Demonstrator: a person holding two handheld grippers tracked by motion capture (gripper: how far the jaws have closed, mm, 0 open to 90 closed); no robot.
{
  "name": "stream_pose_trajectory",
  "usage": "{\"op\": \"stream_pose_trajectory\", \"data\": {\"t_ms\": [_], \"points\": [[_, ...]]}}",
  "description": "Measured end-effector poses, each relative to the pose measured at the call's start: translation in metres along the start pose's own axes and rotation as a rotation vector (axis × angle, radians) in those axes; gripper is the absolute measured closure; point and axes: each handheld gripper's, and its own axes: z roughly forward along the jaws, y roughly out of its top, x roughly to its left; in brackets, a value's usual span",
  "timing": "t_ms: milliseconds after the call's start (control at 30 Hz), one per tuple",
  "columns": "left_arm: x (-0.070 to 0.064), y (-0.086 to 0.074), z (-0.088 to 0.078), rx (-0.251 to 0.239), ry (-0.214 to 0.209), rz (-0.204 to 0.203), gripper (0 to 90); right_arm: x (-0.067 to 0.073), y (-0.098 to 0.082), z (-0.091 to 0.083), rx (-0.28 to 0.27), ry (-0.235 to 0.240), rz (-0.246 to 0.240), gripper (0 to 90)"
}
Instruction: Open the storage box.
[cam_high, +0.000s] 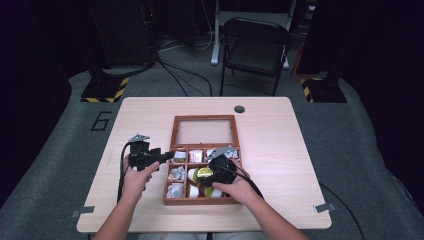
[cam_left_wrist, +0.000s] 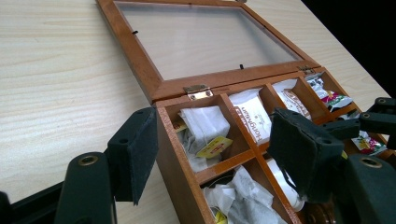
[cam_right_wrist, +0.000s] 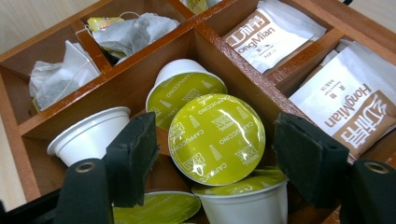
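From the high view, your left hand-held gripper (cam_high: 169, 155) sits at the 9 o'clock side of the wooden box (cam_high: 201, 200), its tips at the box's left wall, most likely to steady the box while your right hand works; your right hand-held gripper (cam_high: 202, 176) hovers over the middle compartments, where a yellow-green capsule (cam_high: 204, 173) shows at its tips. The box lies near the centre of the counter (cam_high: 150, 115) with its glass lid (cam_high: 204, 131) folded flat toward 12 o'clock, which keeps every compartment reachable. In the left gripper view, your pads (cam_left_wrist: 140, 151) straddle the box's corner wall, one outside and one over the compartments; they stand part spread, and I cannot tell whether either pad presses the wood. Tea bags (cam_left_wrist: 203, 128) fill the near compartment; the right pad hides what lies behind it. In the right gripper view, your jaws are spread, with the cappuccino capsule (cam_right_wrist: 216, 138) between them and a clear gap on both sides, so nothing is pinched. It leans tilted on other capsules. The lower capsules are cut off at 6 o'clock, and sachets (cam_right_wrist: 348, 107) lie at 3 o'clock.
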Motion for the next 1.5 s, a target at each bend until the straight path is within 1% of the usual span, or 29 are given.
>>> {"op": "stream_pose_trajectory", "data": {"t_ms": [100,133,200,233,400,500,533,567,700,767,800,833,933,1000,1033,1233,1267,1500], "points": [[0.000,0.000,-0.001,-0.003,-0.009,-0.007,32.8,0.000,0.000,0.003,0.012,-0.002,-0.007,29.8],[0.000,0.000,-0.002,-0.002,-0.017,-0.013,32.8,0.000,-0.001,0.003,0.014,0.005,-0.003,29.9],[0.000,0.000,-0.002,-0.005,-0.016,-0.007,32.8,0.001,-0.001,0.004,0.012,0.001,0.002,29.9],[-0.001,-0.001,-0.002,-0.006,-0.020,-0.015,32.8,0.000,-0.001,0.005,0.019,0.008,-0.003,29.9],[0.000,-0.001,-0.003,-0.006,-0.016,-0.012,32.8,0.000,-0.001,0.008,0.022,0.008,-0.004,30.0],[0.001,-0.001,-0.003,-0.007,-0.019,-0.019,32.9,0.001,-0.001,0.009,0.025,0.011,0.000,30.8],[0.002,-0.001,-0.003,-0.009,-0.017,-0.013,33.0,0.001,-0.001,0.010,0.026,0.008,0.000,31.2],[0.001,-0.002,-0.003,-0.007,-0.019,-0.022,33.0,0.002,-0.001,0.011,0.025,0.009,-0.004,31.4],[0.001,-0.002,-0.004,-0.010,-0.018,-0.018,33.1,0.003,0.000,0.012,0.029,0.005,-0.008,31.4],[0.001,-0.002,-0.004,-0.009,-0.015,-0.021,33.1,0.003,0.000,0.014,0.032,0.004,-0.019,31.5],[0.001,-0.002,-0.004,-0.009,-0.015,-0.021,33.1,0.003,0.000,0.014,0.032,0.004,-0.019,31.5],[0.002,-0.002,-0.004,-0.010,-0.017,-0.022,33.1,0.003,0.000,0.014,0.035,0.010,-0.009,32.0],[0.002,-0.003,-0.004,-0.007,-0.020,-0.023,33.0,0.003,0.001,0.015,0.037,0.011,-0.009,32.5],[0.002,-0.003,-0.005,-0.012,-0.015,-0.022,33.1,0.003,0.001,0.015,0.036,0.008,-0.006,33.2],[0.003,-0.003,-0.004,-0.012,-0.016,-0.027,33.1,0.003,0.001,0.016,0.039,0.002,-0.001,36.0],[0.003,-0.003,-0.005,-0.011,-0.016,-0.029,33.2,0.004,0.001,0.016,0.037,-0.008,-0.004,37.1],[0.003,-0.003,-0.005,-0.013,-0.015,-0.028,33.2,0.003,0.001,0.015,0.041,-0.004,-0.017,37.3],[0.004,-0.003,-0.005,-0.017,-0.017,-0.029,33.3,0.002,0.002,0.014,0.042,0.010,-0.016,37.4]]}}
